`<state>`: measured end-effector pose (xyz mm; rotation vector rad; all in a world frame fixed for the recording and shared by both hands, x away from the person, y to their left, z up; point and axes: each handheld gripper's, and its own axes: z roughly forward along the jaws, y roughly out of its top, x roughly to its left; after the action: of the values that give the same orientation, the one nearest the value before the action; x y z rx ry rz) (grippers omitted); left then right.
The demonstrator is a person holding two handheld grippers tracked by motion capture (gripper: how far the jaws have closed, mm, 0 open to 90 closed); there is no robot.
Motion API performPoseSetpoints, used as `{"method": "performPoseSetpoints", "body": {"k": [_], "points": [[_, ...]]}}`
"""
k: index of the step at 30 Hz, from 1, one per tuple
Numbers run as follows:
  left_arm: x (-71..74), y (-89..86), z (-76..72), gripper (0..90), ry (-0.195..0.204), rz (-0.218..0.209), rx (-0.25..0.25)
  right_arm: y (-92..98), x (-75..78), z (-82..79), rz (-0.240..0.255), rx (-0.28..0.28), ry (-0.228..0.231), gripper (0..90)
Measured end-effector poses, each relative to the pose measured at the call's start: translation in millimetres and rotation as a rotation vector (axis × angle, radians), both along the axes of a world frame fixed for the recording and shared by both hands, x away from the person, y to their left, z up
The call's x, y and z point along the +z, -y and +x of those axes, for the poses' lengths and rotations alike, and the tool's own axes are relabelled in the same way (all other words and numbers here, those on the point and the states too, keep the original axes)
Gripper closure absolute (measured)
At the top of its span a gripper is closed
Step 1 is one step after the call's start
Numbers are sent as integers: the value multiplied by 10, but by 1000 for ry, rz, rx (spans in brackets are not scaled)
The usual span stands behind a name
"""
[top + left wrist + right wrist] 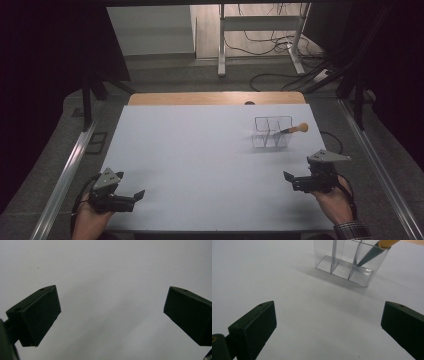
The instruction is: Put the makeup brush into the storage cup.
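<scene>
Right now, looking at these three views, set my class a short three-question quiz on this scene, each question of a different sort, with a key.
1. True or false: the brush lies flat on the table.
2. Which tool is nearer the clear organiser: A left tool, B right tool?
3. Fill in: both tools are ____ (open or shut).

Key: 1 false, it leans inside the organiser's right compartment, handle past the rim. 2 B. 3 open, holding nothing.

Divided holder far right on the table, a tool leaning in its right compartment.
</scene>
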<state>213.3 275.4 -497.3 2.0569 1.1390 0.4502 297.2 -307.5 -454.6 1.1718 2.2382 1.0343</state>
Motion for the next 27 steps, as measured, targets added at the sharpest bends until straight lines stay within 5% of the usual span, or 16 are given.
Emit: {"method": "performPoseSetpoints", "body": {"k": [27], "points": [[-3, -40, -25, 11, -4, 5, 11, 20, -25, -204, -2, 8, -7, 0]]}}
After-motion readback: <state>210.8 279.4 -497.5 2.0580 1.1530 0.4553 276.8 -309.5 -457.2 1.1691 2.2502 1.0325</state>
